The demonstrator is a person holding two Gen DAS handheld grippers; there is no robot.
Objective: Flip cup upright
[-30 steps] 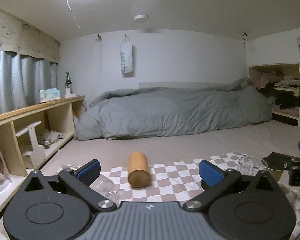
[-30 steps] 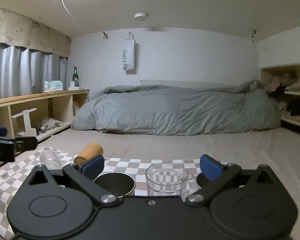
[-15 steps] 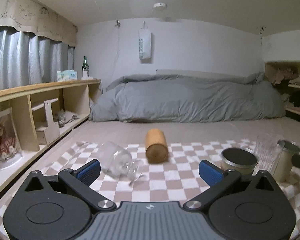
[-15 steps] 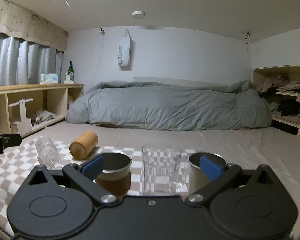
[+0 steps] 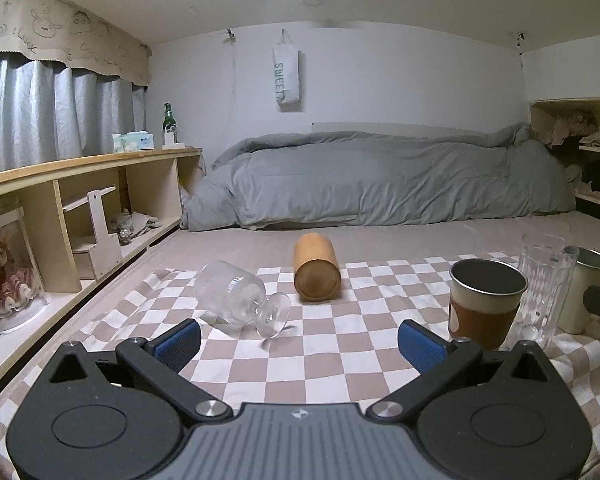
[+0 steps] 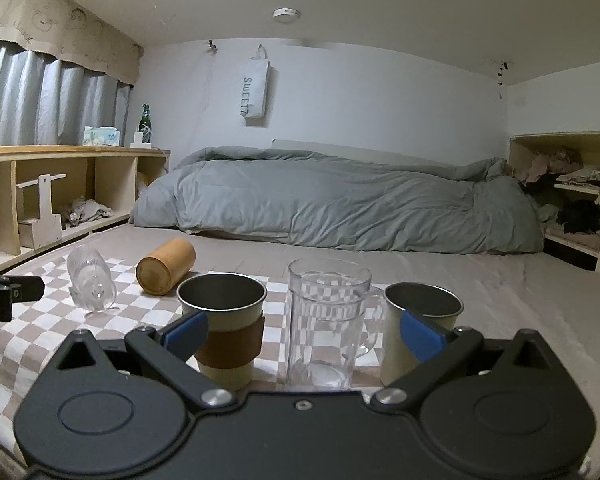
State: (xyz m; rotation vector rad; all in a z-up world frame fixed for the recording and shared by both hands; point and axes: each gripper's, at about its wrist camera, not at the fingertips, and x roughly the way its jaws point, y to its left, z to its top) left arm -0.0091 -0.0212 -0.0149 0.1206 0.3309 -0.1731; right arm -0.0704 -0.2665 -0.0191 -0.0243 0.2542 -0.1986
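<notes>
A: A checked cloth [image 5: 332, 344] covers the lower half of the frame and serves as the work surface. Five cups sit on it. Two lie on their sides, probably laid down to be righted: a wooden cup [image 5: 315, 266] at centre, base toward the camera, and a ribbed glass [image 5: 236, 298] left of centre, foot toward the lens.

B: And the other three?

A: They stand upright in a row at lower right: a sleeved cup [image 5: 485, 308], a clear mug [image 5: 545, 280] and a steel cup [image 5: 586, 284], likely finished or not part of the job.

B: The grippers?

A: Two. The left gripper [image 5: 299, 343] hangs low over the cloth with jaws wide and nothing between them, the glass just ahead of its left pad. The right gripper [image 6: 303, 331] is also spread wide and empty, lined up behind the mug. My guess is that the left one is lined up for the fallen glass.
</notes>
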